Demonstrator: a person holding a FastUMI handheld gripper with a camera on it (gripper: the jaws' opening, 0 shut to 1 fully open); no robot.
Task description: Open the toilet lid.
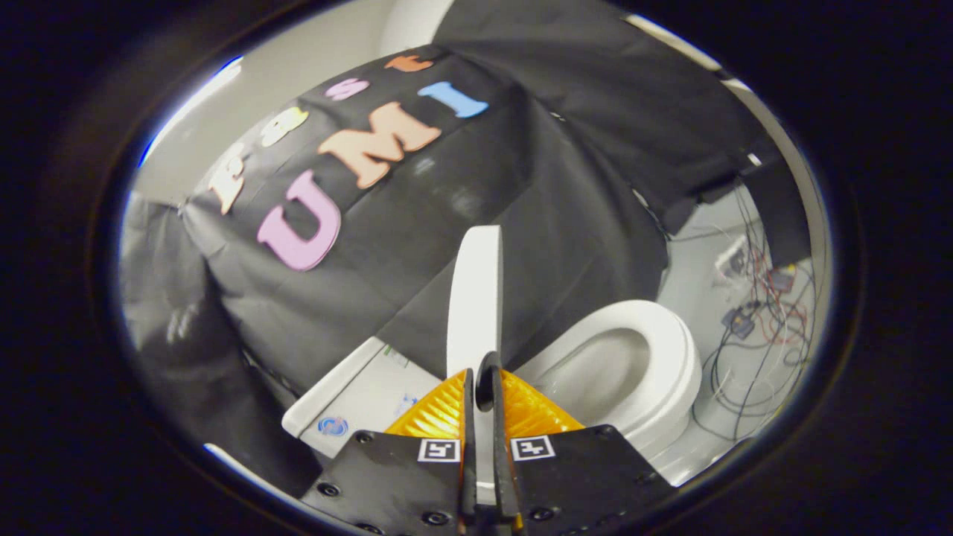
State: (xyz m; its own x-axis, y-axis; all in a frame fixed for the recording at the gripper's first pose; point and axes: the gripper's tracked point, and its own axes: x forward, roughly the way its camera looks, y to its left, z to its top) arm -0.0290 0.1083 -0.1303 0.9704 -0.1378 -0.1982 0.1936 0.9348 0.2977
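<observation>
The white toilet lid (pixel 476 298) stands raised, nearly upright and seen edge-on, rising straight ahead of my fingers. My gripper (pixel 482 381) is shut on the lid's rim, and a strip of white shows between the two fingers. To the right of the lid, the white seat and bowl (pixel 646 356) lie uncovered. The white tank (pixel 357 398) sits to the left of the lid, just beyond my left finger.
Black cloth (pixel 417 246) hangs close behind the toilet. On the pale floor to the right of the bowl lies a tangle of cables and small electronic boxes (pixel 752 327).
</observation>
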